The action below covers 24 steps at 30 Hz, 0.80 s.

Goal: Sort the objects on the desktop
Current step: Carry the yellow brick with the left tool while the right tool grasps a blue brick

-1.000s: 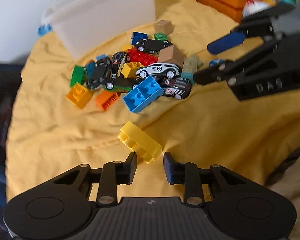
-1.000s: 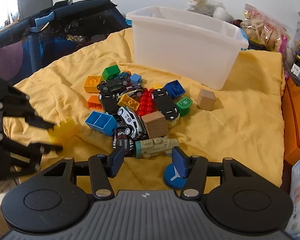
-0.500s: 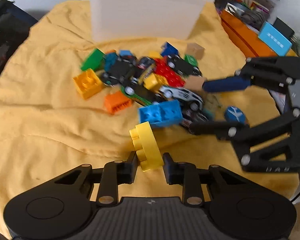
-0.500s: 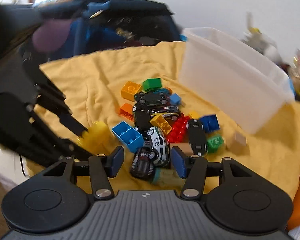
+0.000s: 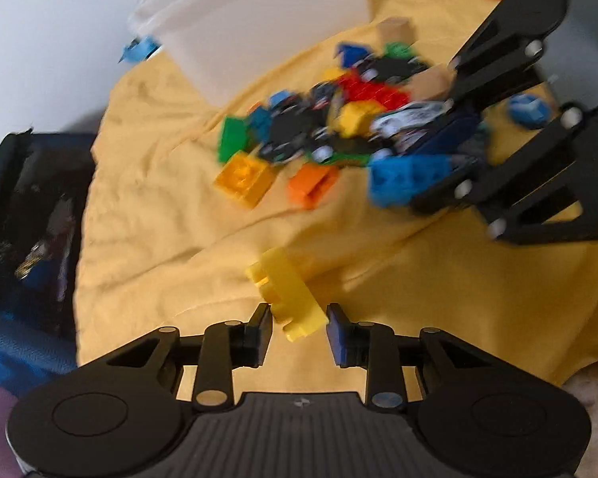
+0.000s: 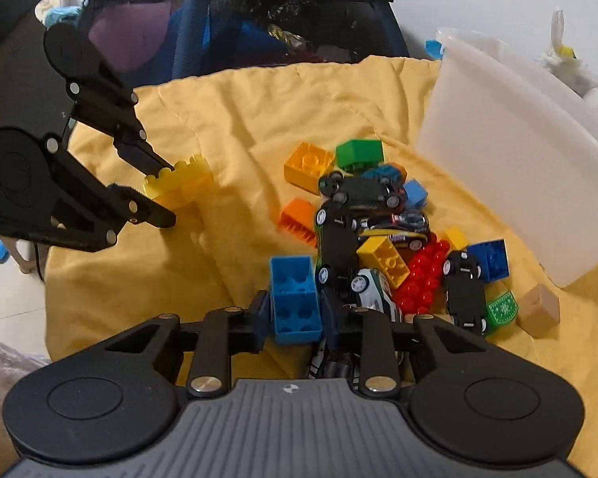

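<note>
A pile of toy bricks and toy cars (image 6: pixel 370 239) lies on a yellow blanket (image 6: pixel 239 119) beside a white plastic bin (image 6: pixel 510 151). My left gripper (image 5: pixel 299 328) holds a long yellow brick (image 5: pixel 289 292) between its fingers, just above the blanket; it also shows in the right wrist view (image 6: pixel 179 183). My right gripper (image 6: pixel 295 314) is closed on a light blue brick (image 6: pixel 295 302) at the near edge of the pile. In the left wrist view the right gripper (image 5: pixel 438 175) and that blue brick (image 5: pixel 402 175) are blurred.
A wooden cube (image 6: pixel 540 310) and a green piece (image 6: pixel 502 306) lie right of the pile. A dark mesh playpen (image 6: pixel 239 20) stands behind the blanket. The white bin also shows at the top of the left wrist view (image 5: pixel 267 28).
My right gripper has moved left into the pile and closed on the light blue brick. My left gripper keeps the yellow brick, which it took hold of a second ago.
</note>
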Available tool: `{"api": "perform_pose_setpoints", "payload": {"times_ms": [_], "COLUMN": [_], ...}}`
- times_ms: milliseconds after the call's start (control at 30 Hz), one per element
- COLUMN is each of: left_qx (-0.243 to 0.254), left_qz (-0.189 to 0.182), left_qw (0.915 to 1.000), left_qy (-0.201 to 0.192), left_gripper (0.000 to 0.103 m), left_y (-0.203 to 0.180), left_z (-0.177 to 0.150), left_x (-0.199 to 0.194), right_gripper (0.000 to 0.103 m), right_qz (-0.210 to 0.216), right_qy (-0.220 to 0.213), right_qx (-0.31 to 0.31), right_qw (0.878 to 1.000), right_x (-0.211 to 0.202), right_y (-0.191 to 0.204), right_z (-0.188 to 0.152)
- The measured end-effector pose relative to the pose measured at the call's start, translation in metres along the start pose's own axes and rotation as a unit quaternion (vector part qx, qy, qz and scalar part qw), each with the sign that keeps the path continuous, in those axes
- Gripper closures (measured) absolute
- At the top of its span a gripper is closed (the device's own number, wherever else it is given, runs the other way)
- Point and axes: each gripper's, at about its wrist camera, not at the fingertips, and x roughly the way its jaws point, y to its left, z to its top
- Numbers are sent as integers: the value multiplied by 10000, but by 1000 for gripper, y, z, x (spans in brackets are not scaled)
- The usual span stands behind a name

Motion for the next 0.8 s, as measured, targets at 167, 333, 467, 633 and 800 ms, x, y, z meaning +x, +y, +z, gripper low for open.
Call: {"api": "perform_pose_setpoints", "payload": {"times_ms": [167, 333, 467, 633, 800], "left_qx": [-382, -904, -1437, -1982, -2240], "left_qz": [-191, -789, -1219, -1812, -1335], "left_qw": [9975, 9905, 9790, 9597, 9613], "left_qy": [-564, -666, -779, -822, -887], "left_gripper": [46, 40, 39, 39, 37], "left_y": [-3, 1, 5, 14, 30], "left_z": [-4, -2, -2, -8, -24], "left_x": [-22, -16, -12, -22, -40], "right_gripper": [75, 75, 75, 68, 64], "right_qz": [169, 1186, 2001, 1575, 800], "right_qy": [16, 152, 338, 133, -56], "right_qx": [477, 2184, 3629, 3680, 3216], "right_qw": [9987, 9685, 9095, 9163, 9435], "right_x": [-15, -25, -6, -17, -37], "right_y": [0, -24, -44, -49, -45], "right_z": [-5, -22, -48, -49, -46]}}
